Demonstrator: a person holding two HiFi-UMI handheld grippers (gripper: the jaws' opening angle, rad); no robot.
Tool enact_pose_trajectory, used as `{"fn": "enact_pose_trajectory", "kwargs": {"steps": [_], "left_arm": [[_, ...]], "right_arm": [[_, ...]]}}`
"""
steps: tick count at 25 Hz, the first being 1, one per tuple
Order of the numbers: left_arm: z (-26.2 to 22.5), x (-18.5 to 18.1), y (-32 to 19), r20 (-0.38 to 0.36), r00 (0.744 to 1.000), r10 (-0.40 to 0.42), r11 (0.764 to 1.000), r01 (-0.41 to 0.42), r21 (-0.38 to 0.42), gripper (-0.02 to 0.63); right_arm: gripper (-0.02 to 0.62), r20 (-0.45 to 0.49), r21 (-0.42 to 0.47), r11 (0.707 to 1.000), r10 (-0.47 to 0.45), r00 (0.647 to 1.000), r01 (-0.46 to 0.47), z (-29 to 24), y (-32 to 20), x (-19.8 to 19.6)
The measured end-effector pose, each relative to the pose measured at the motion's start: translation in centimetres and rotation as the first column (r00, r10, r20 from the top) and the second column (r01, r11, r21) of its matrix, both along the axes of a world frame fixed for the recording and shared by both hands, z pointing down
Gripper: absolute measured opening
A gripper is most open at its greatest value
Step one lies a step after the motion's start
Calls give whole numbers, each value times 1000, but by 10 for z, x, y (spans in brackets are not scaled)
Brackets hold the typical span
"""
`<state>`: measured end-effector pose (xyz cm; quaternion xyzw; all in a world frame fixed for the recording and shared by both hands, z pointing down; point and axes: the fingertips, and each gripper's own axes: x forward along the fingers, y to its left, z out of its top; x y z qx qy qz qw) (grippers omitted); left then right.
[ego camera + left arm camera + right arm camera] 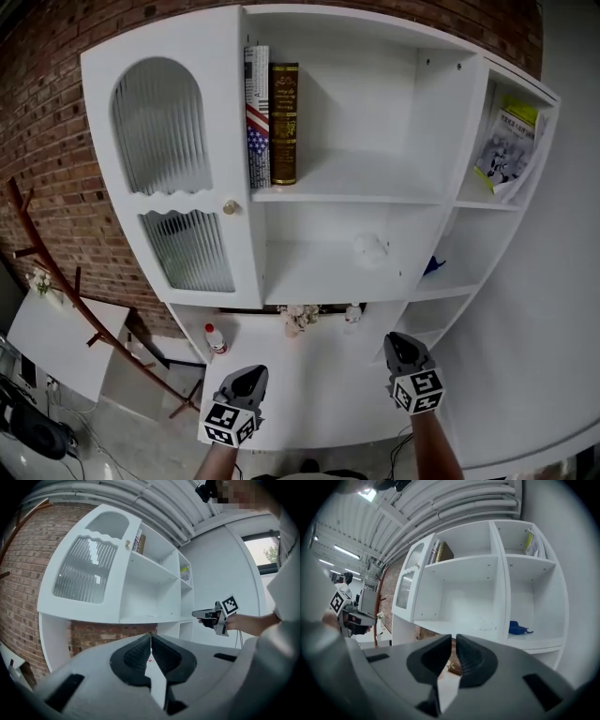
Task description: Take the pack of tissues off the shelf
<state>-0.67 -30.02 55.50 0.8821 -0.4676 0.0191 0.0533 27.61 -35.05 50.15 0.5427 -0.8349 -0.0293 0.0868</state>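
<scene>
Two tongs are hovering low in front of a white shelf unit (441,122), and both are sitting empty. The left tongs (251,373) are pointing at the unit with the jaws pressed together and nothing between them. The right tongs (397,339) are doing pretty much the same, with the jaws closed up, only a sliver of gap showing at the tips, and nothing gripped. Neither one is touching the shelves.

The pack of tissues (370,248) is lying on the middle shelf of the wide open compartment, toward its right side and well apart from both tongs. It's looking whitish and kinda crumpled against the white board, so I'm not making out much more. On the shelf above, a stars-and-stripes book (257,117) and a dark brown book (284,122) are standing upright at the left end. A blue thing (432,266) is sitting in the narrow compartment just to the right, and some printed booklets (506,150) are leaning in the top right one. A ribbed glass door (178,169) is covering the unit's left part, with a small white bottle (216,339) standing on the ledge below.
</scene>
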Motion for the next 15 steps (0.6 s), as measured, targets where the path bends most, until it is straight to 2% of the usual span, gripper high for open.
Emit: {"fn": "enact_pose_trajectory", "kwargs": {"steps": [9, 15], "left_arm": [[-1, 28, -19, -4, 1000, 6, 1000, -6, -7, 26], [-3, 33, -26, -9, 1000, 13, 1000, -14, -15, 26]], "right_arm": [[32, -125, 38, 997, -61, 990, 67, -27, -58, 2], [32, -156, 36, 996, -77, 985, 83, -38, -86, -3]]}}
